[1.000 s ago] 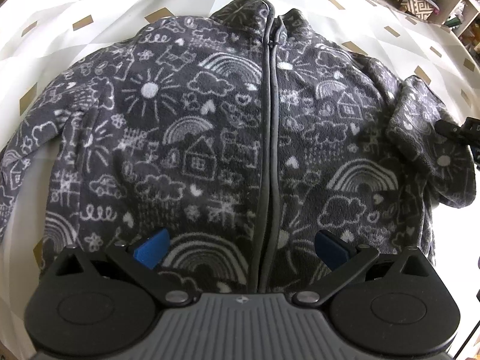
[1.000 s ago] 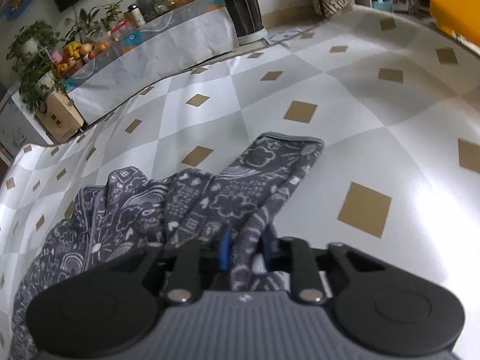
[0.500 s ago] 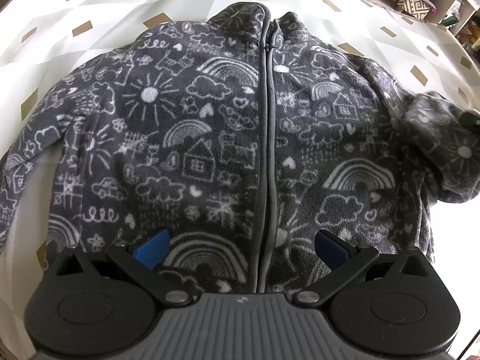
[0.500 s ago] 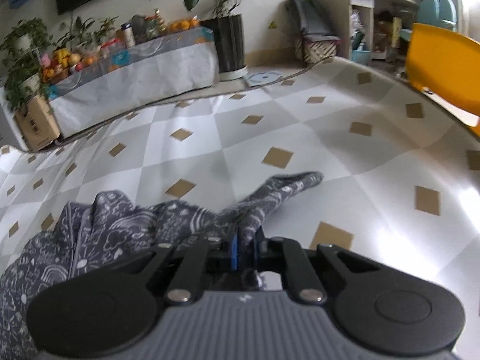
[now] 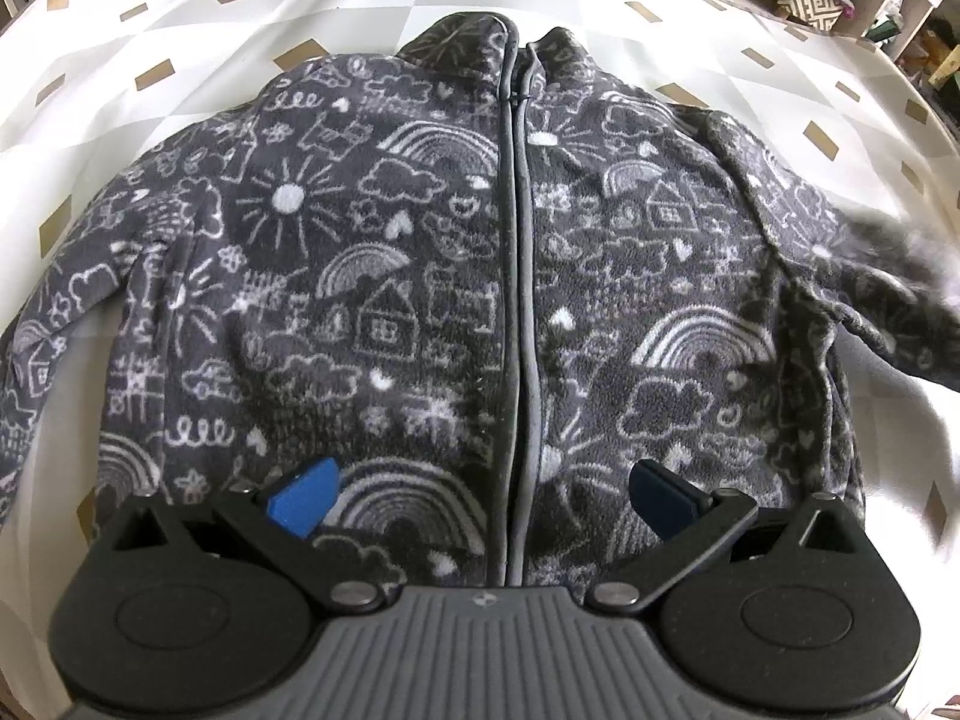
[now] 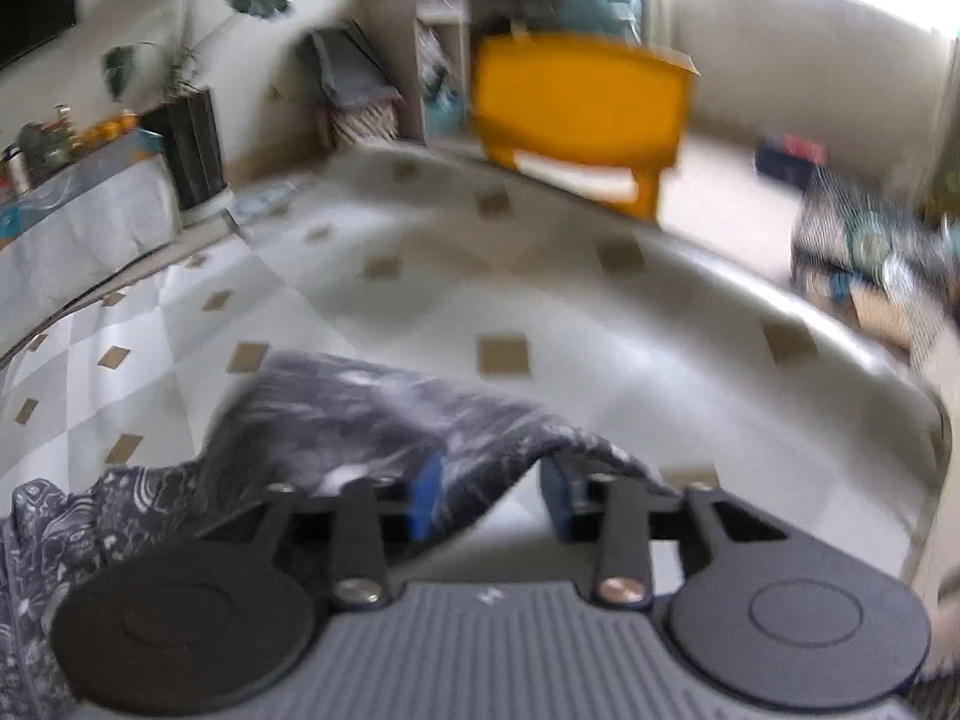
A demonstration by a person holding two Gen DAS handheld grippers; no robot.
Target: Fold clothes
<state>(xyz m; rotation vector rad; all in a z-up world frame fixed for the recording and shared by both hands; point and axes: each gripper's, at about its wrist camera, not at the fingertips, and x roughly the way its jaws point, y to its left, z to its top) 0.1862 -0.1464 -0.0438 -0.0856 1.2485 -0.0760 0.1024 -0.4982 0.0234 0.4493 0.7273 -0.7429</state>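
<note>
Checked tablecloth (image 5: 384, 12) | jacket (image 5: 420, 276) flat | right gripper (image 6: 492, 498) jaws opening, sleeve (image 6: 384, 420) between

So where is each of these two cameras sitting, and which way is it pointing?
Left wrist: on the left hand-held gripper, looking steeply down on the zipped fleece jacket on the patterned surface; its open blue fingers show.
Right wrist: on the right hand-held gripper, facing across the surface to a yellow chair; its jaws are opening around the sleeve.
Shared: the jacket and the surface.
</note>
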